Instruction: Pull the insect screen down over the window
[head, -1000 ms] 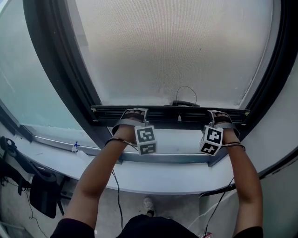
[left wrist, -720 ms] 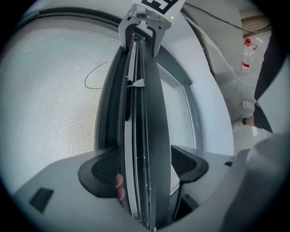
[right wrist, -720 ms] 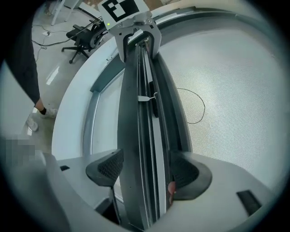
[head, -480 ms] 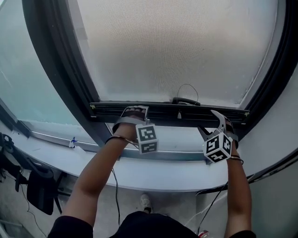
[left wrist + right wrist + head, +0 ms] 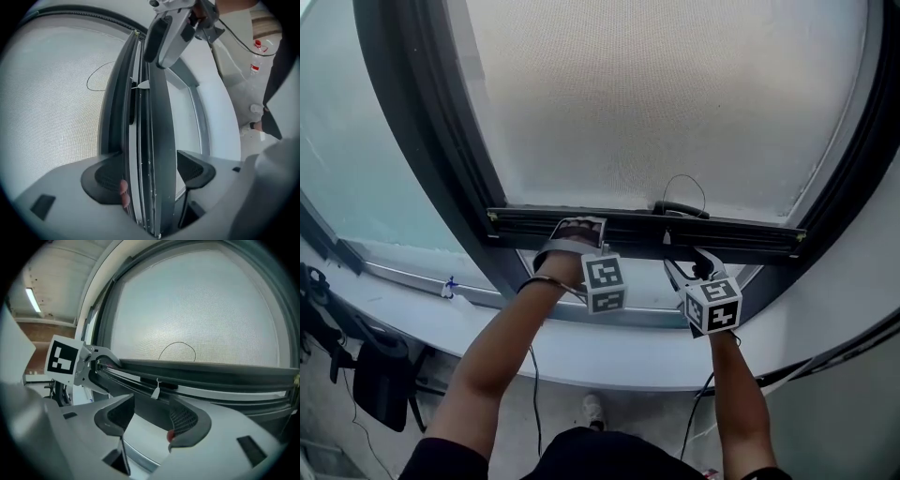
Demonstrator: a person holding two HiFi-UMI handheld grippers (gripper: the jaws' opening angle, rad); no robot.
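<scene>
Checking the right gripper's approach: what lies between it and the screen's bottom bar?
Only a small white tab hanging from the bottom bar, seen in the right gripper view. The right gripper has just been closing, nothing between its jaws.

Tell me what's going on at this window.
A person with a gripper in each hand is drawing the insect screen down over a window. The left gripper is clamped on the screen's bottom bar, toward its left end. The right gripper hangs just under the bar's middle, by the small pull tab. Its jaws have just been closing but stand apart with nothing between them. The bar sits low, with a gap left above the sill.
</scene>
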